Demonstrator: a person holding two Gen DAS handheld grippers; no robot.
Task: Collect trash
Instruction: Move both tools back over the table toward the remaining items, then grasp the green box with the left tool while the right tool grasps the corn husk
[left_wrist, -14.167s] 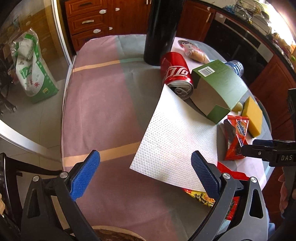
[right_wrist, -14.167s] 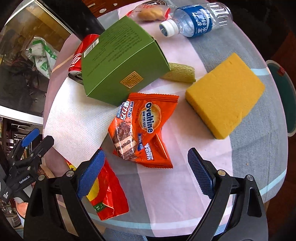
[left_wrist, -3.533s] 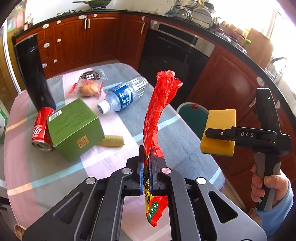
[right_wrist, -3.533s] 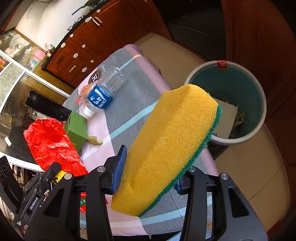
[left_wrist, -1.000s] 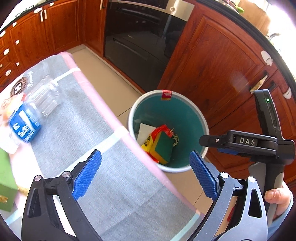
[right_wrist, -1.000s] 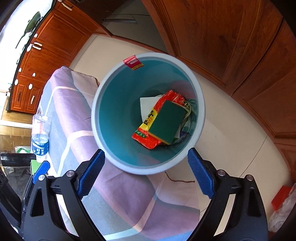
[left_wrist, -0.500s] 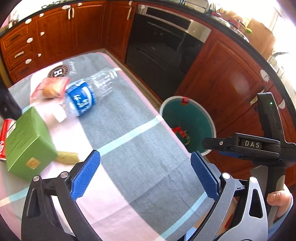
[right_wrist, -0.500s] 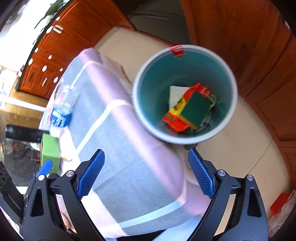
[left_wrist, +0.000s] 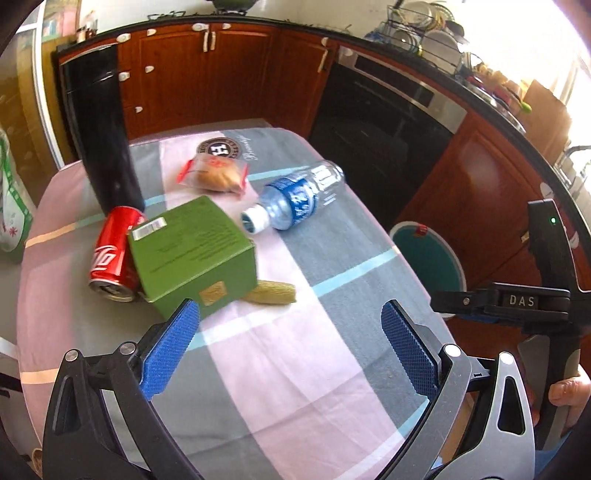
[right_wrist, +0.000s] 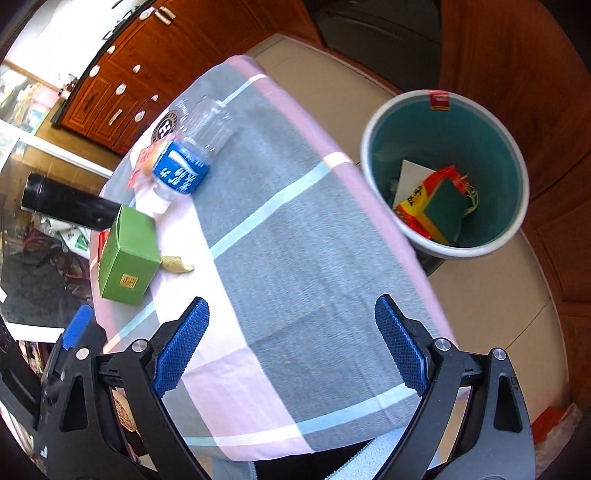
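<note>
1. Right wrist view, upper right: teal bin (right_wrist: 513, 221) on the floor holds a red wrapper (right_wrist: 413, 206) and sponge (right_wrist: 445, 203).
2. Left wrist view alone shows the red can (left_wrist: 110, 258), centre left.
3. Left tongs (left_wrist: 291, 343) and right tongs (right_wrist: 291, 343) gape wide, empty, over the counter (right_wrist: 295, 266).

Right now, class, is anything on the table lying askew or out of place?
Yes. The clear plastic water bottle with a blue label and the red drink can both lie on their sides, the green cardboard box sits tilted against the can, and a corn cob piece lies loose beside it.
</note>
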